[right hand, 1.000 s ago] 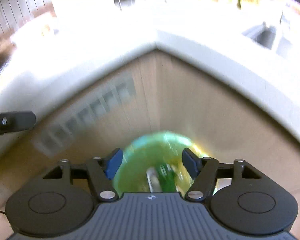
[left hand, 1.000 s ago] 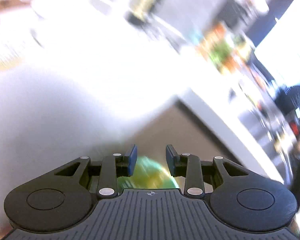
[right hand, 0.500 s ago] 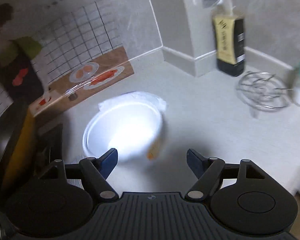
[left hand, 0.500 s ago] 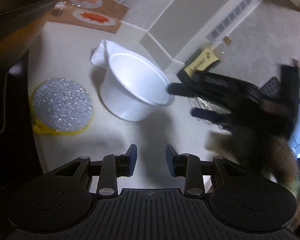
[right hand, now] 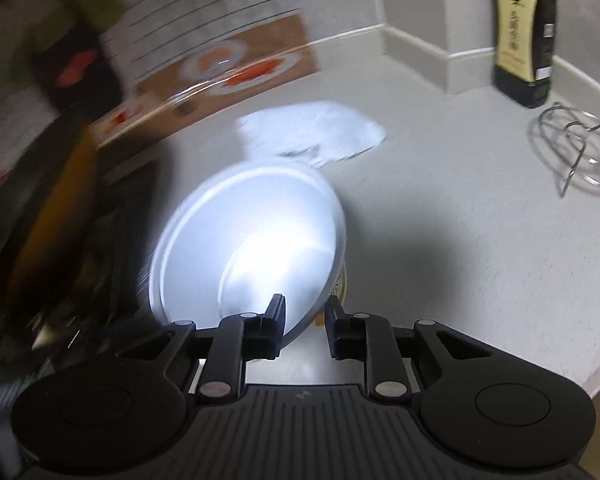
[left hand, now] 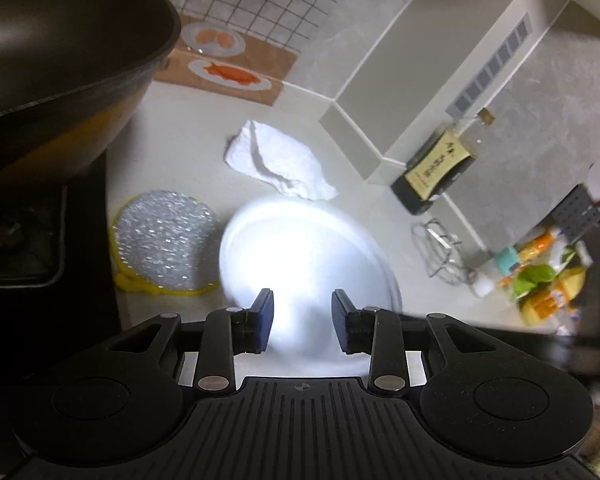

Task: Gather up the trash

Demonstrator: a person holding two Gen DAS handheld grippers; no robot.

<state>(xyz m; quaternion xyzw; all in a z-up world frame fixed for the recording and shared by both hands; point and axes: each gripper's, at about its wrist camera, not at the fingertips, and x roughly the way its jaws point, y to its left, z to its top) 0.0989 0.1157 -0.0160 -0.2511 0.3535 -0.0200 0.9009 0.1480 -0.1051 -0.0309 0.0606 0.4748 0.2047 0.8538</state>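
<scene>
A white disposable bowl [left hand: 300,256] stands on the pale counter, empty and brightly lit; it also shows in the right wrist view [right hand: 252,240]. A crumpled white tissue [left hand: 280,164] lies just behind it, seen too in the right wrist view [right hand: 316,132]. My left gripper [left hand: 302,320] hovers over the bowl's near side, jaws apart and empty. My right gripper [right hand: 302,326] has narrowed around the bowl's near right rim, one finger inside and one outside; contact is unclear.
A black wok [left hand: 60,60] sits on the stove at left. A silver-and-yellow scrub pad [left hand: 164,248] lies left of the bowl. A dark bottle [left hand: 440,164] and a wire trivet [left hand: 440,252] stand at right, with packets [left hand: 548,280] beyond.
Both grippers swung from a green bin up to the counter and came in close over the bowl. The right jaws have narrowed around the rim.
</scene>
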